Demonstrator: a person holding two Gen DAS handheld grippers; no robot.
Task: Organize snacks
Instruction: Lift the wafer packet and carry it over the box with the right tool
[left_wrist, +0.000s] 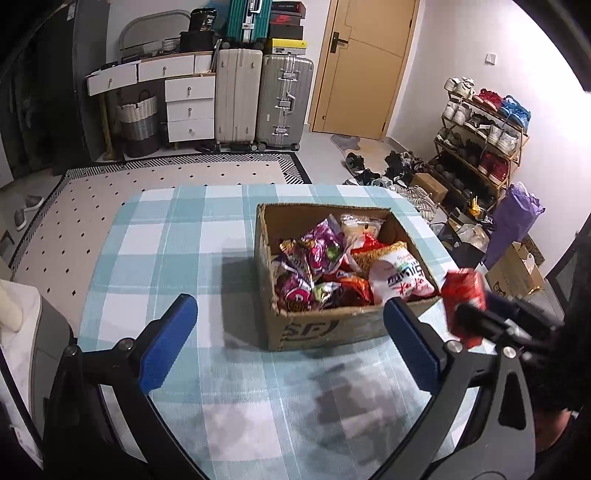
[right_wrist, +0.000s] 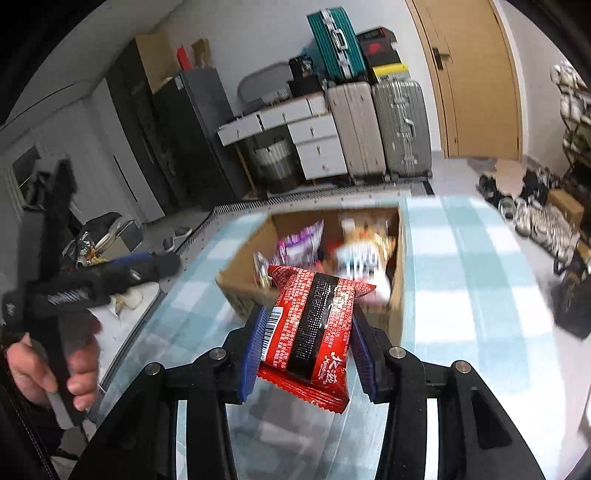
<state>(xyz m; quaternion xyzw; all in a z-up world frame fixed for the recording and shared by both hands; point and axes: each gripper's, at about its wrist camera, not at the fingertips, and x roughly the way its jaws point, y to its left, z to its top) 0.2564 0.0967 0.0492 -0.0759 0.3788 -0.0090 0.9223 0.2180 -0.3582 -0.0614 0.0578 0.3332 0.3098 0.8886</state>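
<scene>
A cardboard box (left_wrist: 317, 328) stands on the checked tablecloth (left_wrist: 166, 258), filled with several snack packets in purple, red and white. My right gripper (right_wrist: 308, 328) is shut on a red snack packet (right_wrist: 310, 332) with a black band, lifted above the cloth just in front of the box (right_wrist: 243, 291). The left wrist view shows that same packet (left_wrist: 463, 295) at the right, beside the box's near right corner. My left gripper (left_wrist: 291, 332) stands open over the cloth in front of the box, nothing between its blue pads (left_wrist: 173, 332).
Beyond the table lie a patterned rug (left_wrist: 147, 177), white drawers (left_wrist: 190, 107), two upright suitcases (left_wrist: 262, 99) and a wooden door (left_wrist: 365, 66). A shoe rack (left_wrist: 480, 140) and loose shoes stand at the right. A hand (right_wrist: 44, 373) holds the left gripper's handle.
</scene>
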